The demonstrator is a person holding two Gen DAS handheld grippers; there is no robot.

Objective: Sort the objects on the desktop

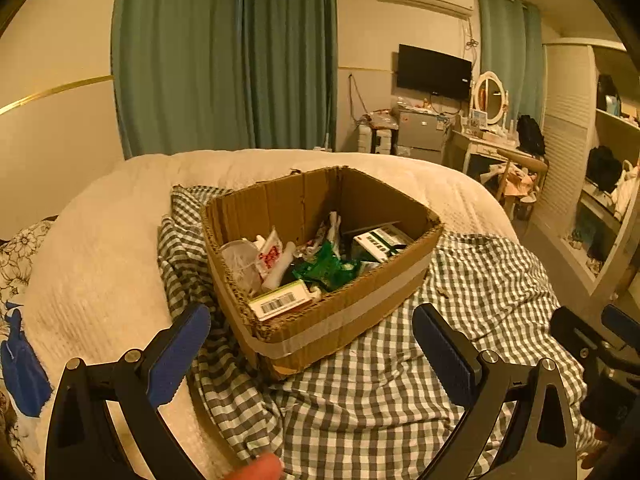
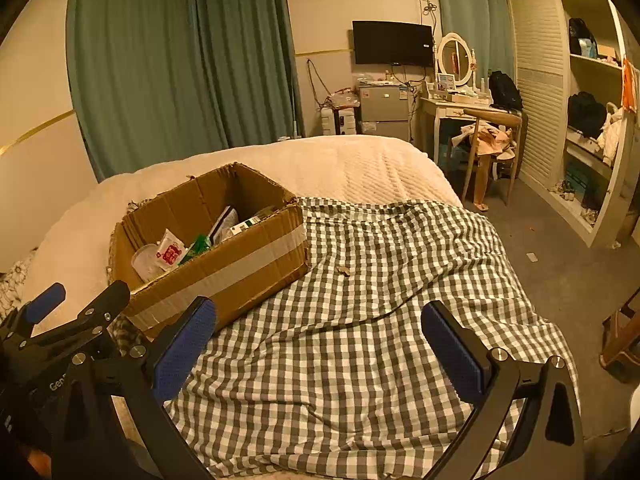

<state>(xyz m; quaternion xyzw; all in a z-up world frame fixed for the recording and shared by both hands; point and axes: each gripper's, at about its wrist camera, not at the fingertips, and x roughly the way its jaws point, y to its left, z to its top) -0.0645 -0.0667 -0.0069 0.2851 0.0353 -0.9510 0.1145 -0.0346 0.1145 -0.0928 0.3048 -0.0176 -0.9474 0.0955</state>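
Box of cardboard on checked cloth over bed, taped round its side, open on top. Inside: green packet, barcode carton, white-and-green carton, clear cup, red-printed sachet. Left gripper just short of box's near corner, fingers wide apart, holding nothing. Right gripper over bare cloth to box's right, fingers likewise apart and empty. Small scrap on cloth near box.
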